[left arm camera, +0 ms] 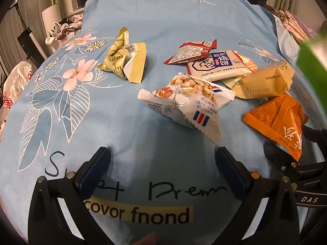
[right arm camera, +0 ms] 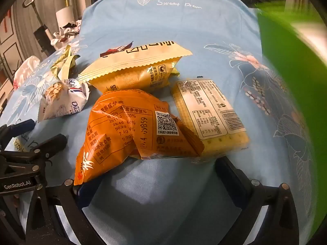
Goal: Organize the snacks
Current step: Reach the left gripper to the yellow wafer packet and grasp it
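Ahead of the right jaws lies an orange packet [right arm camera: 130,130] printed with dark-red text, beside a pale yellow cracker pack [right arm camera: 208,112]. The cloth [left arm camera: 163,20] is light blue with pink flowers (white-outlined leaves too). A blurred green shape [right arm camera: 292,81] sits right of them.

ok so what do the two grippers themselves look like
Both are black handheld frames with two long fingers, dark blue pads and round silver screw heads. The left gripper matches the right gripper. Seen from the other camera, the left body reads GenRobot.AI and the right shows DAS.
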Tool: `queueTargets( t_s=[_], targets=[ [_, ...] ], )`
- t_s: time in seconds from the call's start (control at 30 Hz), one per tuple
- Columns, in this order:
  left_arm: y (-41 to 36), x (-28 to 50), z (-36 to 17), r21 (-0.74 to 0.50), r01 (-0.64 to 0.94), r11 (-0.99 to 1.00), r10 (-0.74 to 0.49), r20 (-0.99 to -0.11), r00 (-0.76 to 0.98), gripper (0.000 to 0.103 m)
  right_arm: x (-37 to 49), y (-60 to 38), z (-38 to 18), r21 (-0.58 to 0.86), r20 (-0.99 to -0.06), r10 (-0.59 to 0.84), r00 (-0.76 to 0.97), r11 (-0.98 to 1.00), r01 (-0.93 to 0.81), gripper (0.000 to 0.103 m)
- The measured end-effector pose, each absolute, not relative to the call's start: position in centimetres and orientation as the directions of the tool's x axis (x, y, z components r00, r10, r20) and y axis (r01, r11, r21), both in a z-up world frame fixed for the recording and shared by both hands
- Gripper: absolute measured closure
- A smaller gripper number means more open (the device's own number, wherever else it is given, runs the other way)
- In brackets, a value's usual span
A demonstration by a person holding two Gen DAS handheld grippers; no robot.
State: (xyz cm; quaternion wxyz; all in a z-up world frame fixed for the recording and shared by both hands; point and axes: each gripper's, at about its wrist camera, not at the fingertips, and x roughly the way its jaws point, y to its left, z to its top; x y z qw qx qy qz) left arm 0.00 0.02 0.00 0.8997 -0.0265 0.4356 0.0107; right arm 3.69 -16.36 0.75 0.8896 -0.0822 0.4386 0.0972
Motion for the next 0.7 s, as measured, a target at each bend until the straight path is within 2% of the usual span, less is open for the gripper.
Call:
queueTargets(
  t_s=[0.7],
  targets=[
    [0.37, 0.46, 0.19, -0.047, -0.04, 0.998, -0.013, -0.794, 0.608, 0.0, 3.79, -16.35, 0.65, -0.06, -0.798, 0.101, 0.594, 0.968, -0.245, 0.0]
  ],
)
